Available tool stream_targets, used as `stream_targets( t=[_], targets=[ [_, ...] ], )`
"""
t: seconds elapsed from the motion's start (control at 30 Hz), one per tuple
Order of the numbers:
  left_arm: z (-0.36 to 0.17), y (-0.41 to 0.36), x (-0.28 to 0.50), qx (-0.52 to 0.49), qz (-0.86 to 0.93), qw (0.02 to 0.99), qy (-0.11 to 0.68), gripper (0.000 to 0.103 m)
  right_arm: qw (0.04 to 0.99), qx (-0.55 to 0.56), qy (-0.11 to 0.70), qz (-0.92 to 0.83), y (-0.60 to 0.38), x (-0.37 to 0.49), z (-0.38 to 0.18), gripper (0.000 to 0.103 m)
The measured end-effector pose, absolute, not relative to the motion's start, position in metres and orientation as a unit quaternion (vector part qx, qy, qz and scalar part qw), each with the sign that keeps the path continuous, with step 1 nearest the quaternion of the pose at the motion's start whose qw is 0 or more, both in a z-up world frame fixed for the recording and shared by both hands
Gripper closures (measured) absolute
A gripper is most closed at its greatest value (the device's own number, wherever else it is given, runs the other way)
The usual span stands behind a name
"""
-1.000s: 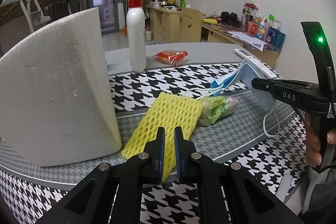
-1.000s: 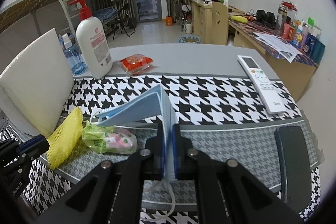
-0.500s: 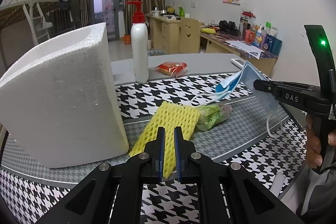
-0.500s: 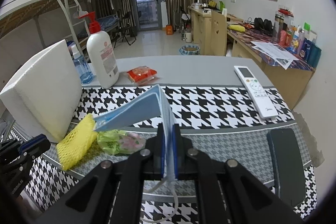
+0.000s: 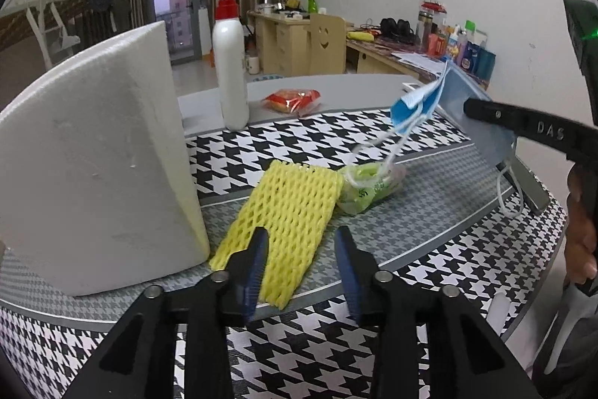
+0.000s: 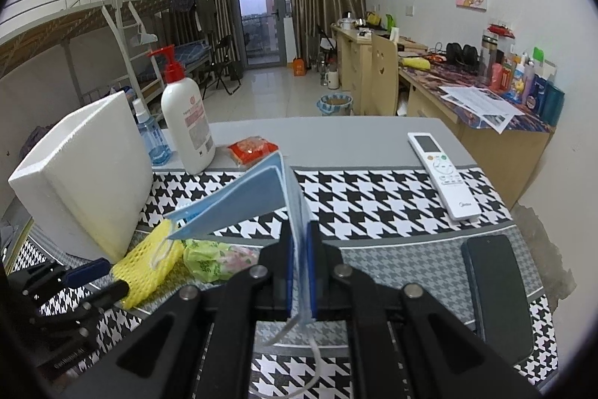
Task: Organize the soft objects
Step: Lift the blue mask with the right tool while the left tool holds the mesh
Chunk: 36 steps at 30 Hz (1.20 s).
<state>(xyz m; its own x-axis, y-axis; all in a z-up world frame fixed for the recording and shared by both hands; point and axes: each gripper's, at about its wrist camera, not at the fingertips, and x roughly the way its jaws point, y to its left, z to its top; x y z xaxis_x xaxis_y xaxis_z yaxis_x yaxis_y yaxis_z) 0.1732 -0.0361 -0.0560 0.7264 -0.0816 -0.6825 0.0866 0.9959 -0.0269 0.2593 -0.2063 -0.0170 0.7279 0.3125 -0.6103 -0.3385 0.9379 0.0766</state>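
Desk (image 5: 429, 174) had a houndstooth cloth. White foam block (image 5: 89, 167) stood upright at its left edge, lotion pump bottle (image 5: 231, 62) behind it twd the far edge. Yellow foam net (image 5: 295, 208) lay flat near the front edge, just beside the block, touching a green wrapped packet (image 5: 368, 187) on its right. Left claw (image 5: 301, 262) was wide open w/ nothing held, its fingers either side of the net's near end. Right claw (image 6: 301, 272) was clamped on a blue face mask (image 6: 243, 202), lifted off the desk above the packet, ear loops dangling. Red snack pack (image 6: 253, 150) by the bottle; white remote (image 6: 443, 174) & dark phone (image 6: 499, 290) at the right edge.
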Motion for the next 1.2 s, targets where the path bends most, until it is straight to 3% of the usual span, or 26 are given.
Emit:
stream_targets(
  t=[0.13, 0.67, 0.7, 0.9, 1.07, 1.2],
  targets=[
    [-0.064, -0.038, 0.178, 0.008, -0.048, 0.923, 0.382, 0.053, 0.929, -0.017, 0.324, 0.177, -0.207, 0.258, -0.017, 0.094],
    [-0.084, -0.033, 0.191, 0.000, -0.044, 0.905, 0.423, 0.054, 0.931, -0.008, 0.320, 0.178, -0.213, 0.251, -0.016, 0.094],
    [-0.085, -0.033, 0.191, -0.002, -0.046, 0.904, 0.424, 0.055, 0.931, -0.008, 0.319, 0.178, -0.214, 0.250, -0.016, 0.094],
    [-0.083, -0.023, 0.191, -0.017, -0.043, 0.904, 0.424, 0.088, 0.932, -0.006, 0.315, 0.179, -0.214, 0.245, -0.014, 0.094],
    [-0.082, -0.020, 0.186, -0.019, -0.047, 0.905, 0.422, 0.098, 0.933, -0.008, 0.310, 0.180, -0.212, 0.241, -0.012, 0.094],
    [-0.076, -0.022, 0.181, -0.016, -0.054, 0.909, 0.414, 0.099, 0.934, -0.006, 0.310, 0.178, -0.213, 0.240, -0.011, 0.094]
  ],
)
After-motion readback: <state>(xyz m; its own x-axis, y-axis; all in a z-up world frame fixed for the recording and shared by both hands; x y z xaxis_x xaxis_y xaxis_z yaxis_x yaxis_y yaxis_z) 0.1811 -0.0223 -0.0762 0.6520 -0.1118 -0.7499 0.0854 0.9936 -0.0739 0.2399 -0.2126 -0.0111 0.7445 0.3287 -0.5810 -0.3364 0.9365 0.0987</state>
